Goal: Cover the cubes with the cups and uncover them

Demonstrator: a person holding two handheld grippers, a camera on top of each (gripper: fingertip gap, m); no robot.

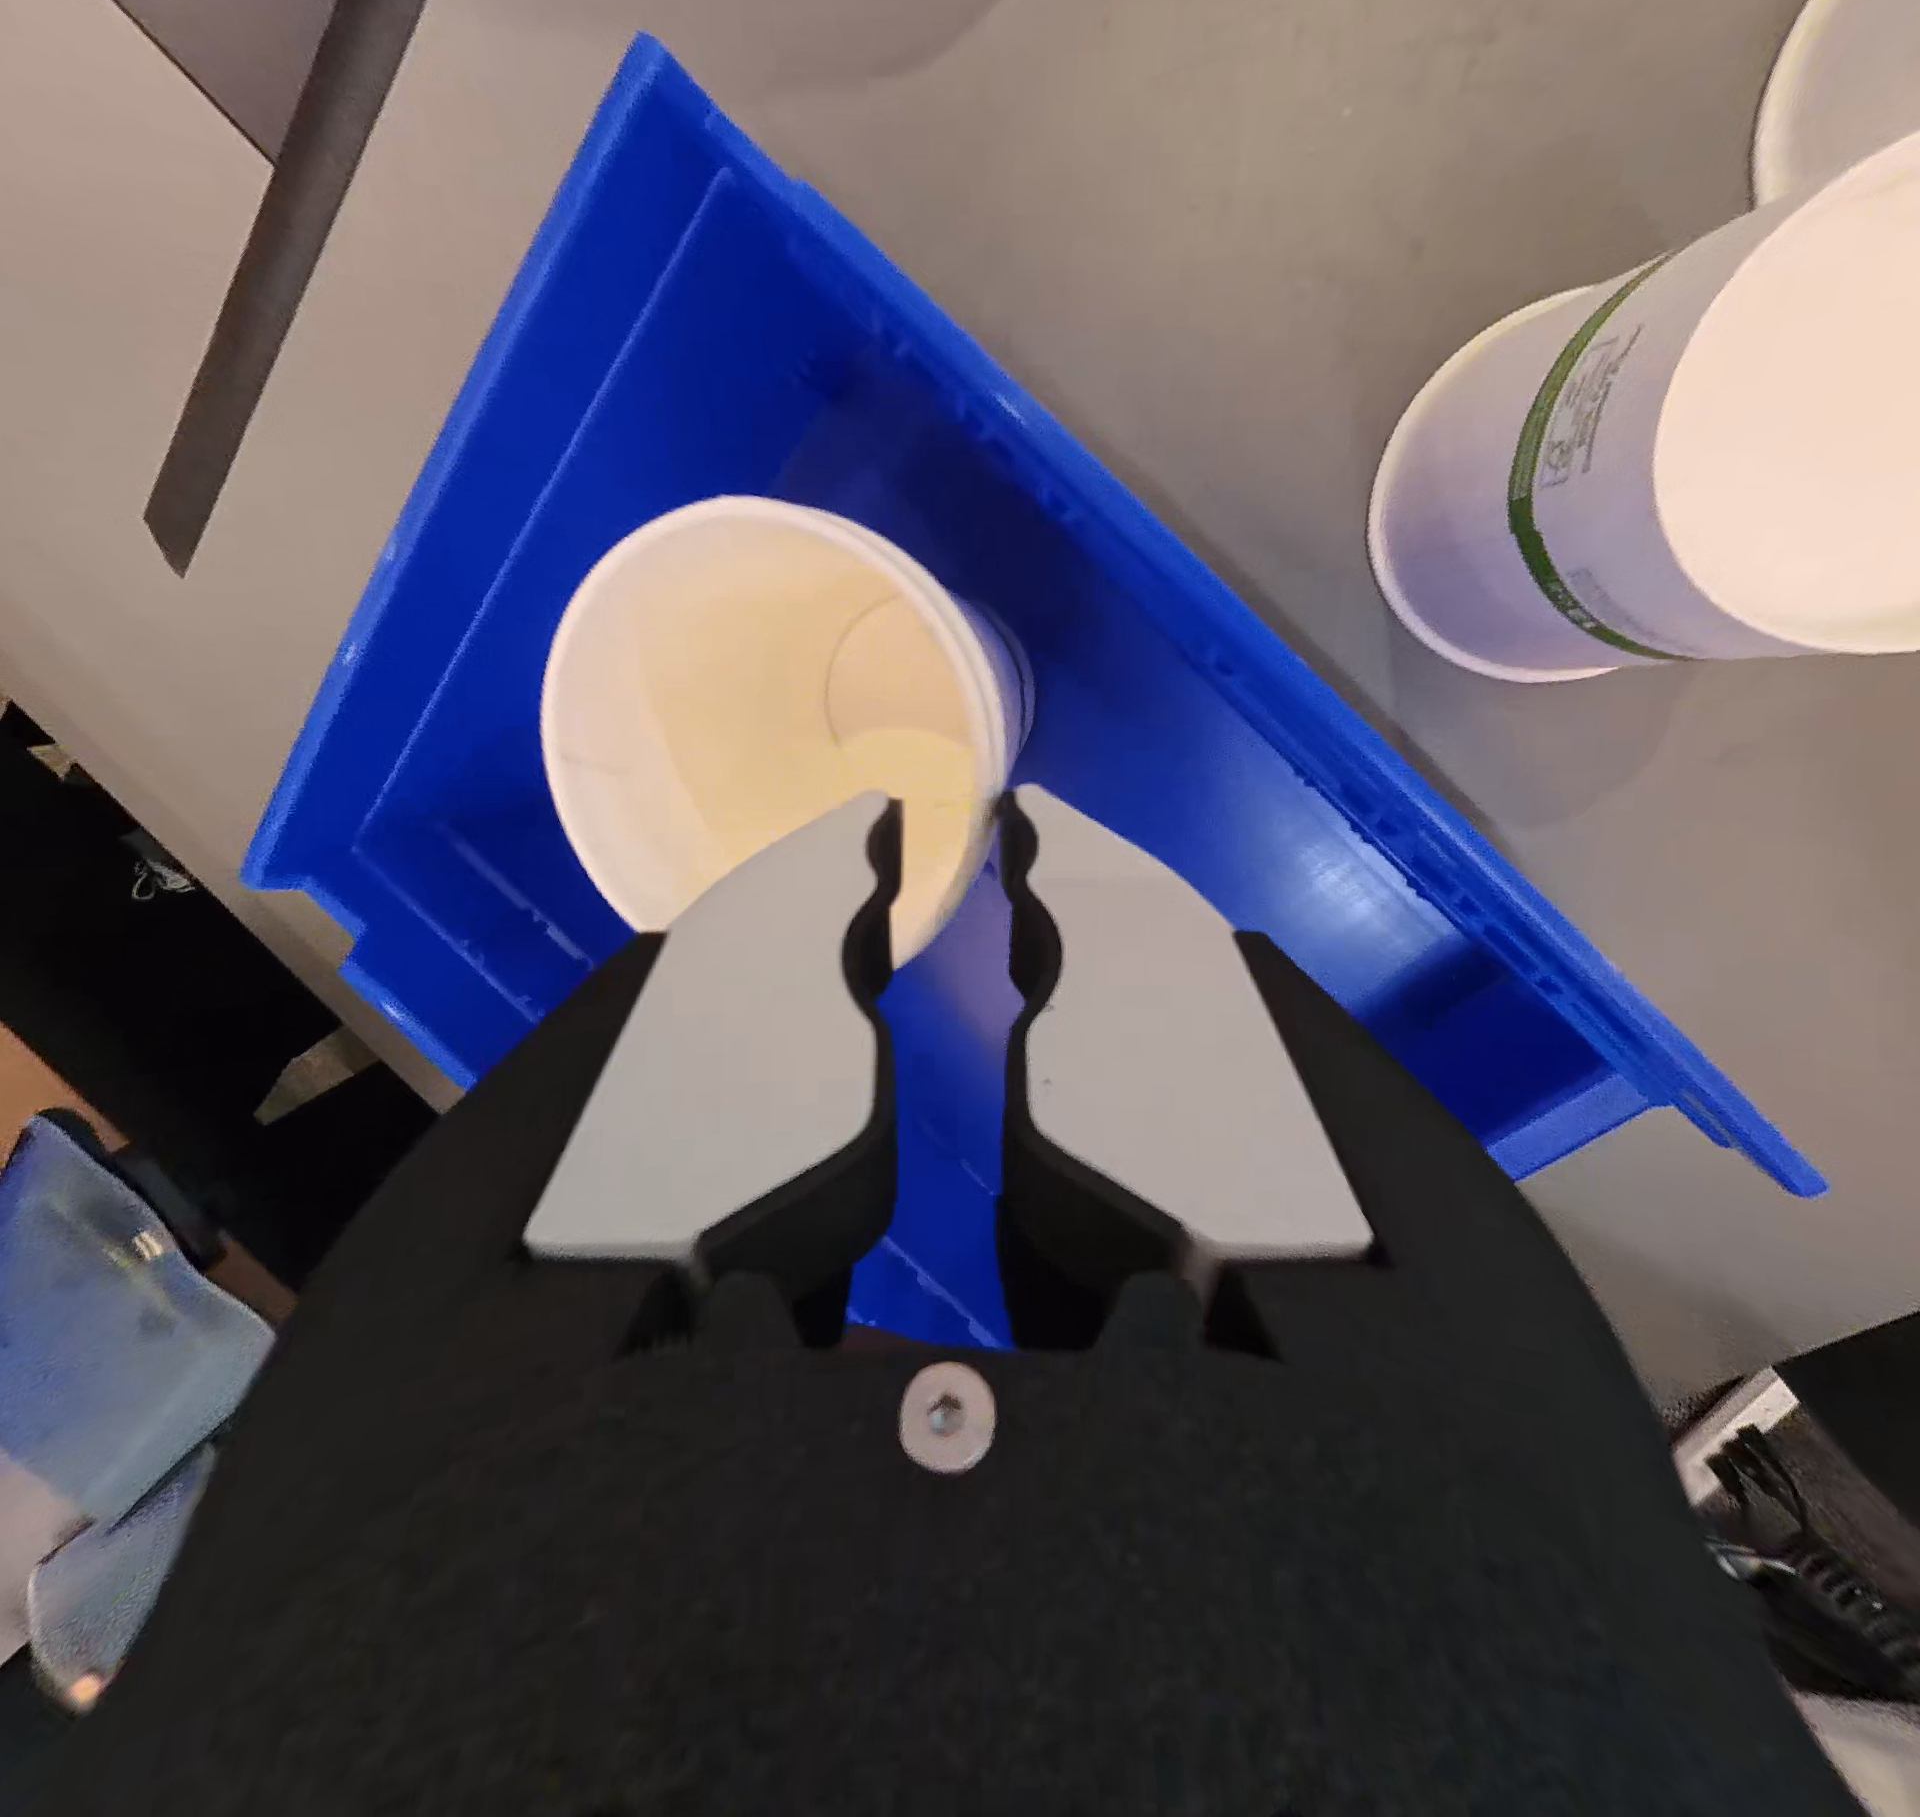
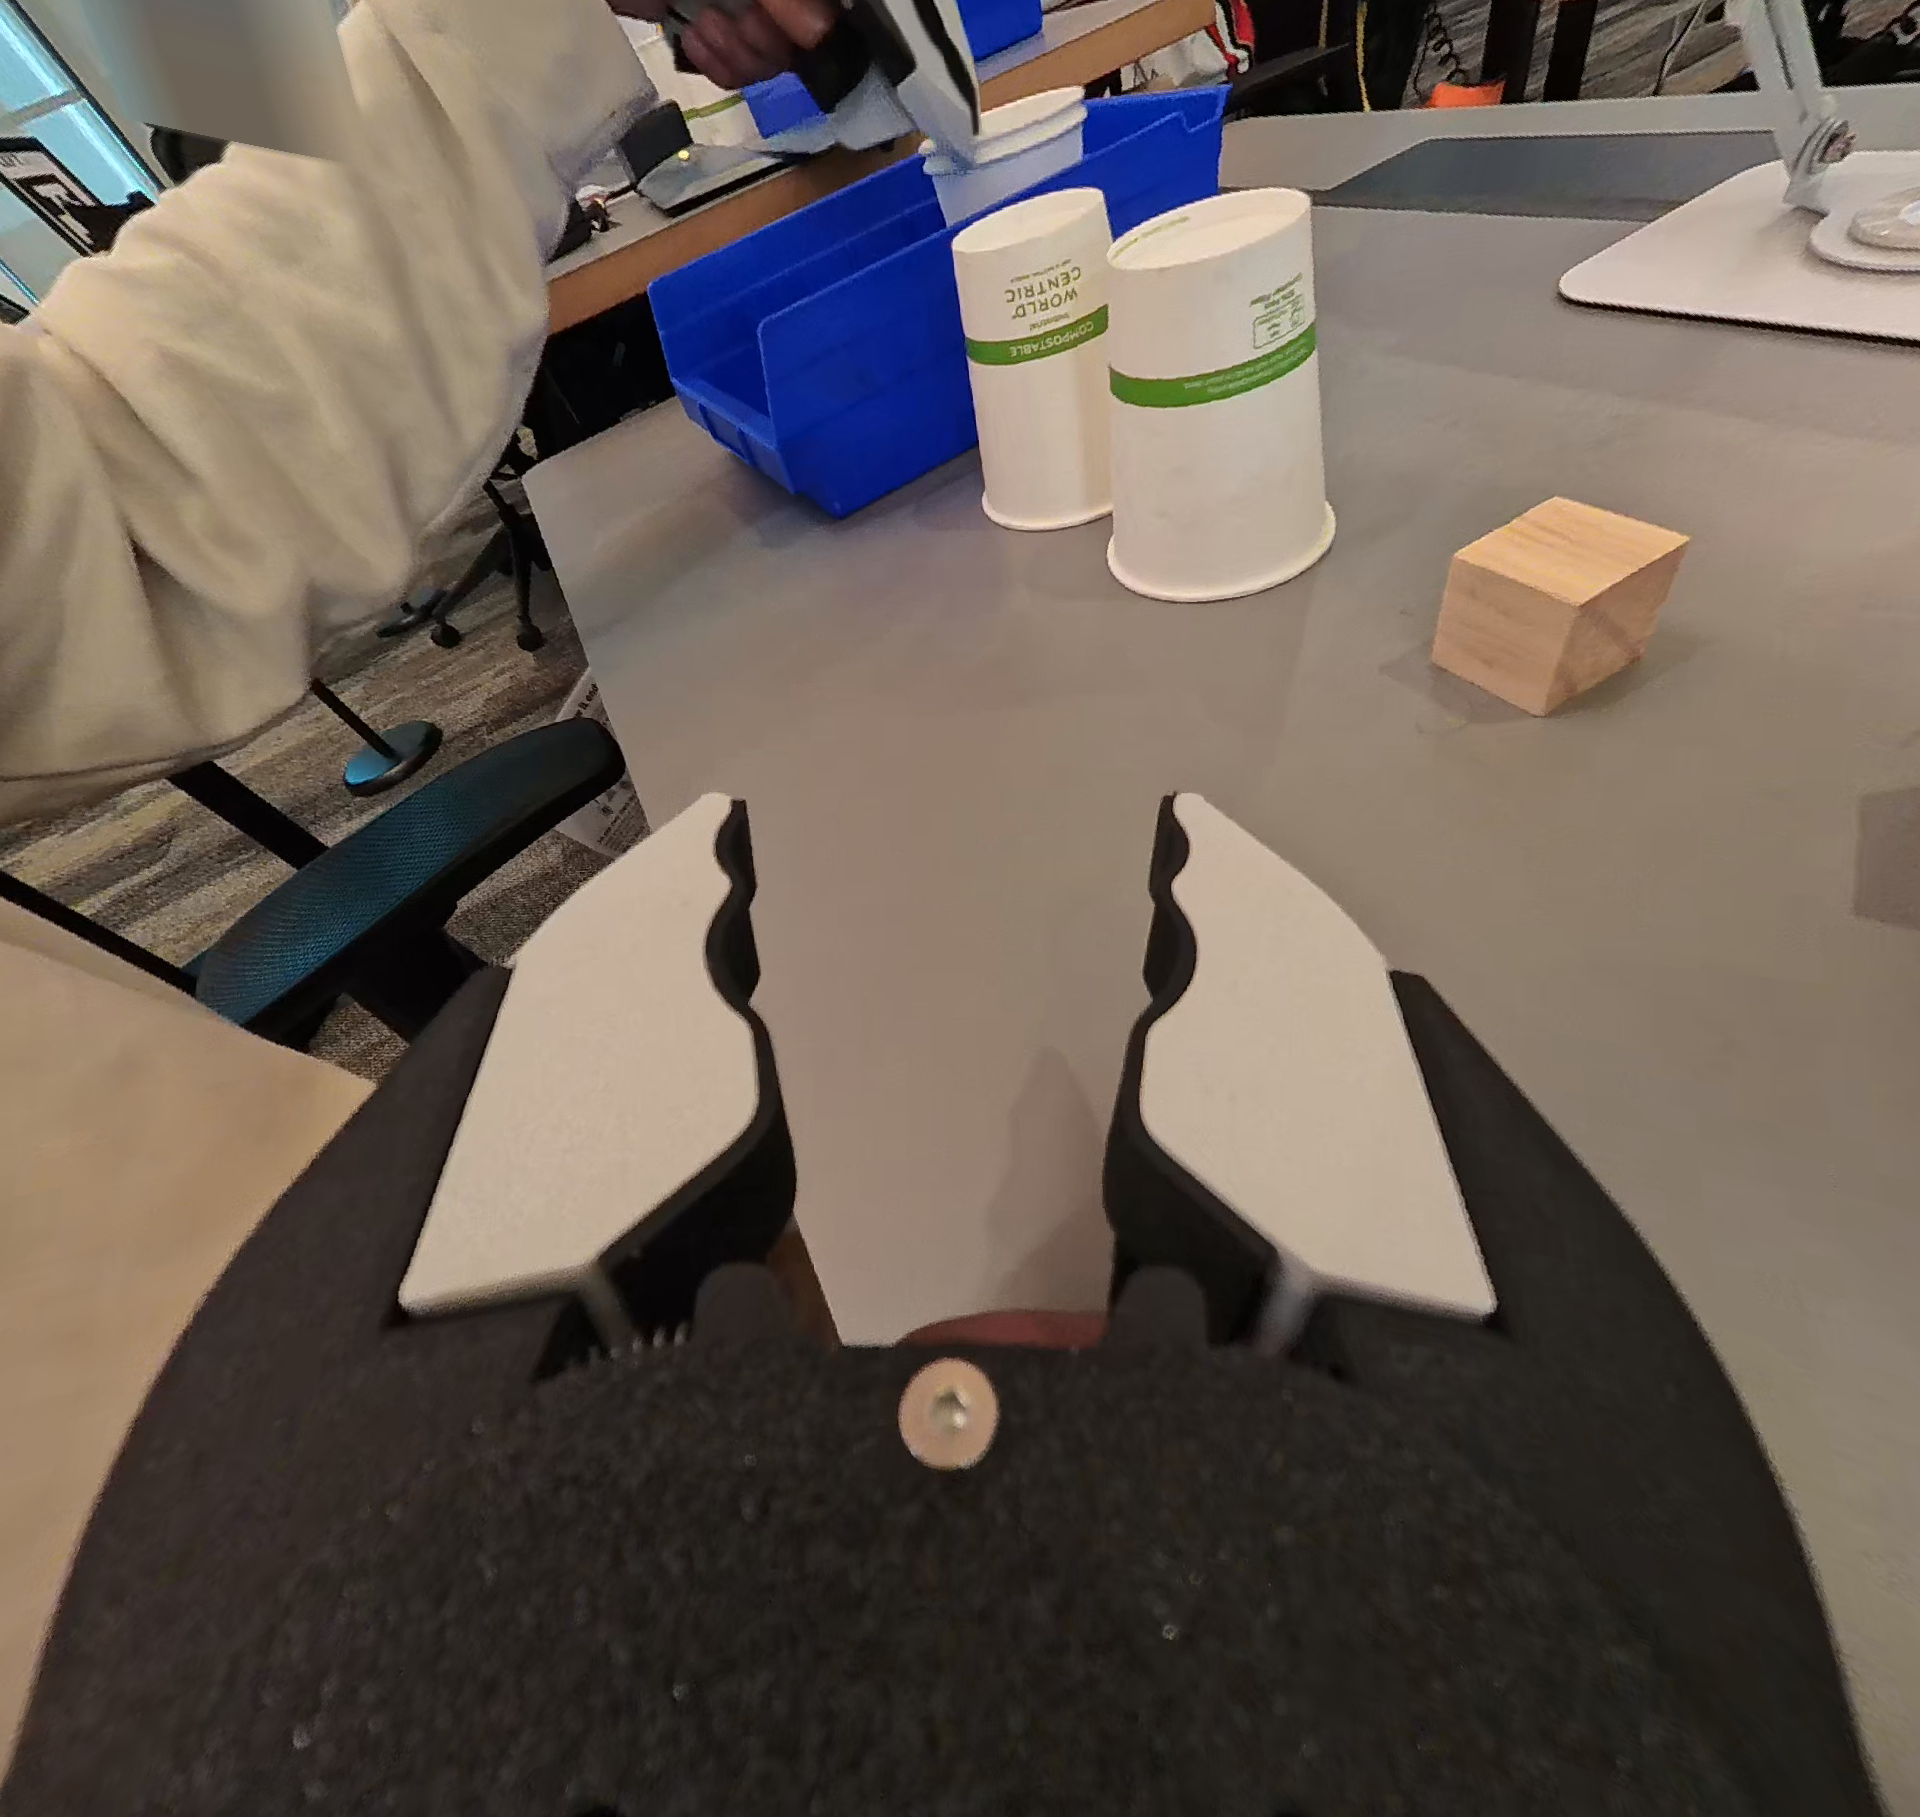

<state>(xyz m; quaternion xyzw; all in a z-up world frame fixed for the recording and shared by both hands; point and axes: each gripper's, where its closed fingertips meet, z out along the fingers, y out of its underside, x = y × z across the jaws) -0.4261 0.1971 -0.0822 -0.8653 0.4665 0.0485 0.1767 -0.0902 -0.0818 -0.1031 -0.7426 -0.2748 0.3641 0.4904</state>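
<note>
My left gripper (image 1: 948,803) is shut on the rim of a stack of white paper cups (image 1: 769,718), mouth up, above the blue bin (image 1: 1195,728). One finger is inside the rim and one outside. The right wrist view shows the left gripper (image 2: 951,146) on those stacked cups (image 2: 1023,157) over the bin (image 2: 831,354). Two white cups with green bands stand upside down on the grey table, one nearer the bin (image 2: 1039,365) and one beside it (image 2: 1216,396). A wooden cube (image 2: 1553,604) sits uncovered to their right. My right gripper (image 2: 951,811) is open and empty above the table.
A grey table (image 2: 935,707) ends at its left edge by an office chair (image 2: 416,863). A white monitor stand base (image 2: 1745,261) sits at the back right. A person's cream sleeve (image 2: 260,365) reaches across the left. An inverted cup (image 1: 1662,479) stands right of the bin.
</note>
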